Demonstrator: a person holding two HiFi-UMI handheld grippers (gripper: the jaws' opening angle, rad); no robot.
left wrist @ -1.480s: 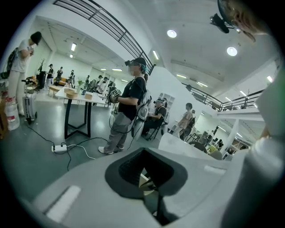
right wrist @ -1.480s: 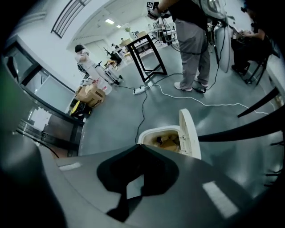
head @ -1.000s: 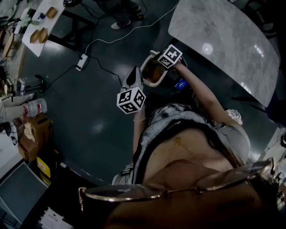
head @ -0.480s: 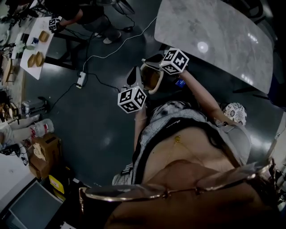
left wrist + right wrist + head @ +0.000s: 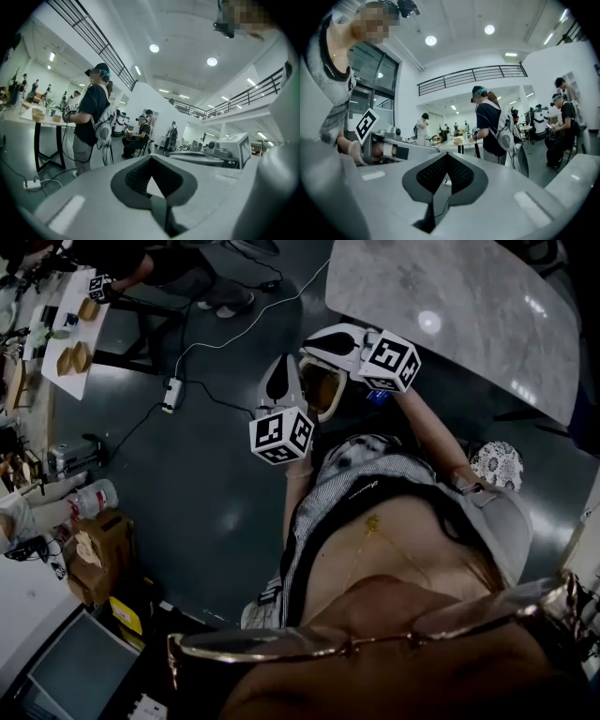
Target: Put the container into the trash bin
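1. The left gripper [image 5: 280, 371] is at the upper middle of the head view, with its marker cube [image 5: 281, 435] just below it. In the left gripper view its jaws [image 5: 152, 178] are pressed together with nothing between them.
2. The right gripper [image 5: 319, 337] lies to the right of it, with its own cube [image 5: 392, 360] at its right end. In the right gripper view [image 5: 445, 176] the jaws are likewise closed and empty.
3. Between the two grippers, lower in the scene, is a round white-rimmed vessel [image 5: 317, 395] with a tan inside. It is close to the near edge of the marble table [image 5: 450, 296]. The view is dim, so which of the task's things it is cannot be told. Neither gripper appears to touch it.
4. Compared with half a second ago, the right gripper's cube has moved right and slightly up. Its body now reaches across the vessel's upper rim.
5. The left gripper's cube has risen a little in the frame.
6. The vessel and the table have kept nearly the same places in the frame.
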